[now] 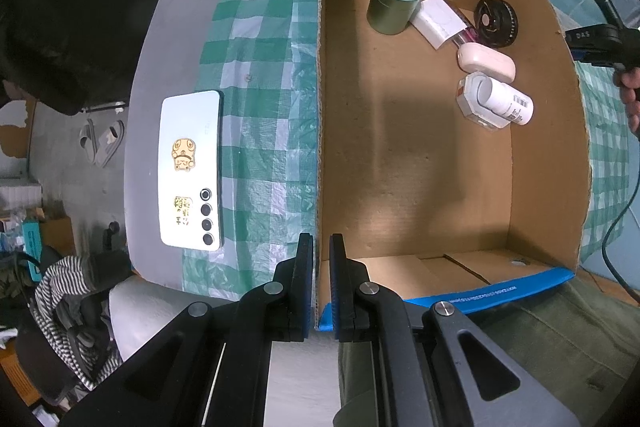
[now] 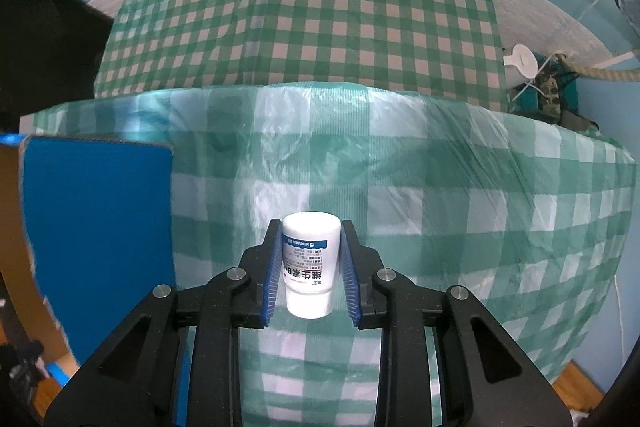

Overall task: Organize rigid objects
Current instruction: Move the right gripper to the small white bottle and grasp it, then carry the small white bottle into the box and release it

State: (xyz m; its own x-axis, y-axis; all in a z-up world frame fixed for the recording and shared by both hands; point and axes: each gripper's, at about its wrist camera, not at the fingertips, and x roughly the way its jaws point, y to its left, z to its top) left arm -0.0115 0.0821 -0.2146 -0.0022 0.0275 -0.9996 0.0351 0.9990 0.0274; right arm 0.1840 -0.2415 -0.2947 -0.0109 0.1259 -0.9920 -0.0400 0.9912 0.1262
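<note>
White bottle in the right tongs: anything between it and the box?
Only the box's own side wall. The right tongs are shut on the white bottle above the checked cloth; the cardboard box sits just to the left, so the bottle must clear its blue wall. Nothing else visible intervenes.

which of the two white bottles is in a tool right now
The small white bottle with the blue-banded label, pinched between the right tool's pads above the checked cloth. The other white bottle lies on its side, untouched, inside the cardboard box.
</note>
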